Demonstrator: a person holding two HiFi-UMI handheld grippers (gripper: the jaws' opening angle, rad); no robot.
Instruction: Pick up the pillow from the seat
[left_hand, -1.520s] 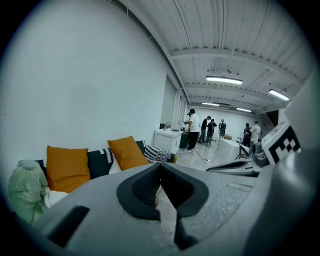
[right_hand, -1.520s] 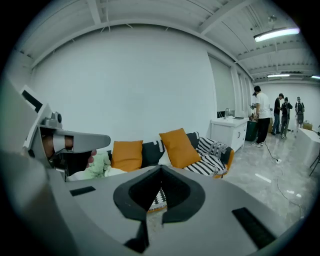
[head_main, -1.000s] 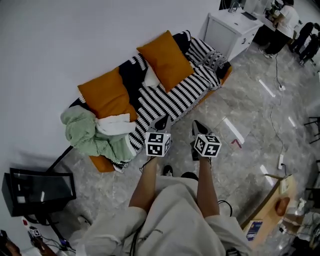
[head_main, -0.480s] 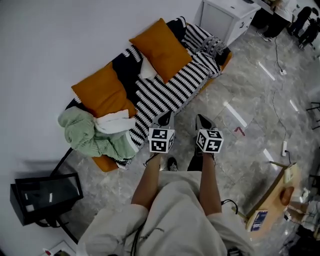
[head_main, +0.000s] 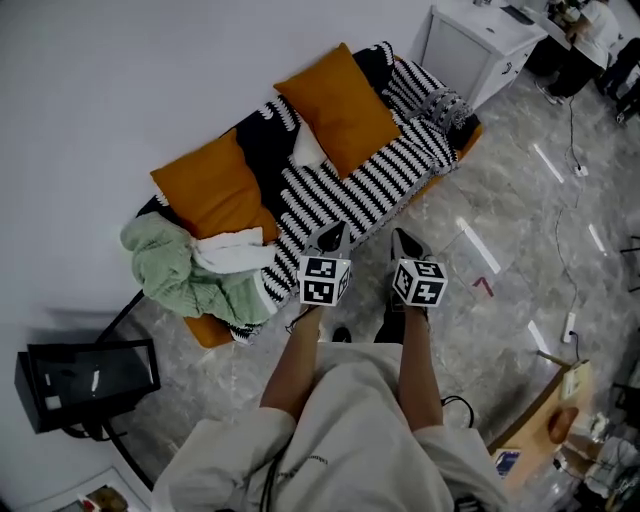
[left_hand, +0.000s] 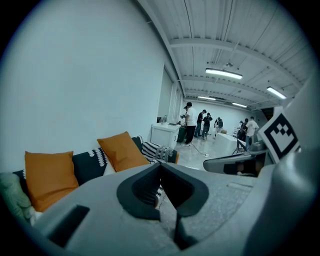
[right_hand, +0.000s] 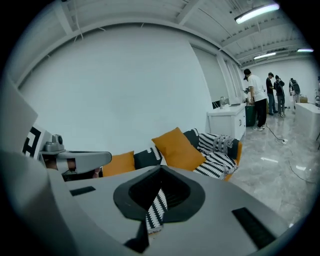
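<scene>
Approach seems the step in hand. The left tool (head_main: 330, 240) and right tool (head_main: 403, 243) hang just short of the sofa, each with jaws together and nothing between them. The square orange fabric pillow (head_main: 345, 108) leans on the sofa's back, above the black-and-white striped throw (head_main: 350, 195), untouched. The next move likely calls for reaching forward, parting the jaws and pinching a pillow edge. No writing is legible, only marker squares.

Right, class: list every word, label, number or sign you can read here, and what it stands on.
No readable text.
Left marker cube and right marker cube: black-and-white square patterns only, no letters.
Blue box, lower right of head view: print too small to read.
</scene>
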